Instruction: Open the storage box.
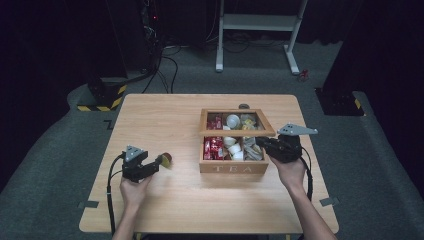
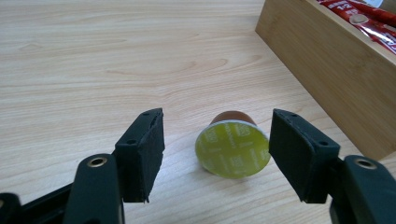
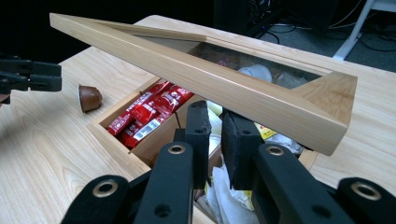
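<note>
A brown coffee capsule (image 2: 232, 149) with a green foil top lies on its side on the wooden table, between the wide-apart pads of my left gripper (image 2: 217, 135); neither pad touches it. From above, the capsule (image 1: 165, 159) sits left of the wooden TEA box (image 1: 233, 169), just beyond my left gripper (image 1: 159, 162). My right gripper (image 1: 260, 142) reaches in at the box's right side, jaws almost together, under the half-raised glass-paned lid (image 1: 237, 133). In the right gripper view the lid (image 3: 187, 74) slants over my right gripper (image 3: 215, 114), with nothing seen between the pads.
The box holds red sachets (image 3: 144, 112), white cups and paper packets. A bare table top (image 1: 160, 120) lies left of and behind the box. Past the table stand a white desk frame (image 1: 260, 22) and a yellow-black striped base (image 1: 102, 97) on the grey floor.
</note>
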A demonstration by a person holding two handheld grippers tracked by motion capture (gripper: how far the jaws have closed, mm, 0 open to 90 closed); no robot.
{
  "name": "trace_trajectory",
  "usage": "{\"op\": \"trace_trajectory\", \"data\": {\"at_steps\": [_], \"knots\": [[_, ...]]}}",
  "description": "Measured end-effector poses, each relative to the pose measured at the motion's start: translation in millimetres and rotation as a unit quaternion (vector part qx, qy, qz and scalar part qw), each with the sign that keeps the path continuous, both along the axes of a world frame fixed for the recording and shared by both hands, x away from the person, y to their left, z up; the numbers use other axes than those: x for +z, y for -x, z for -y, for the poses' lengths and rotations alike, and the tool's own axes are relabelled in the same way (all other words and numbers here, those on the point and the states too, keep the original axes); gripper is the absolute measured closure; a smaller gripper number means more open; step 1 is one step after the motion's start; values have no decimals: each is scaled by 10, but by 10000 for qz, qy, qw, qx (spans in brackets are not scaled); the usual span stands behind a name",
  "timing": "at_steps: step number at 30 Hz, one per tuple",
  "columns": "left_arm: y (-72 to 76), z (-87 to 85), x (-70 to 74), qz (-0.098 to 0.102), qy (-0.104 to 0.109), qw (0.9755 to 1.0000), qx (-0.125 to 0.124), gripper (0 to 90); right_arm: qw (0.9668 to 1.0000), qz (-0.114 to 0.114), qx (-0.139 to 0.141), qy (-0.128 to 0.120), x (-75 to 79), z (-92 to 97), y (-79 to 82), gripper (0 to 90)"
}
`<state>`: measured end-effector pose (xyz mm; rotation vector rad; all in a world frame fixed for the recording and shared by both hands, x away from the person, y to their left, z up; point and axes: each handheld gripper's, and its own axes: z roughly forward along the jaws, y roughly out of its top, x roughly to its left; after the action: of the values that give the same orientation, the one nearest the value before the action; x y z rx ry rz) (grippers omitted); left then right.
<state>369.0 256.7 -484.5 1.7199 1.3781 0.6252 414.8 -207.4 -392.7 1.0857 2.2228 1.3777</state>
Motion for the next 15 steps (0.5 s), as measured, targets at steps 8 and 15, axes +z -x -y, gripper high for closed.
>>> {"op": "trace_trajectory", "data": {"at_steps": [8, 15], "knots": [[62, -67, 8, -10, 26, 9999, 116, 365, 10000, 7, 35, 6, -34, 25, 32, 809], [114, -131, -1, -74, -22, 9998, 160, 383, 10000, -6, 33, -9, -76, 33, 56, 808]]}}
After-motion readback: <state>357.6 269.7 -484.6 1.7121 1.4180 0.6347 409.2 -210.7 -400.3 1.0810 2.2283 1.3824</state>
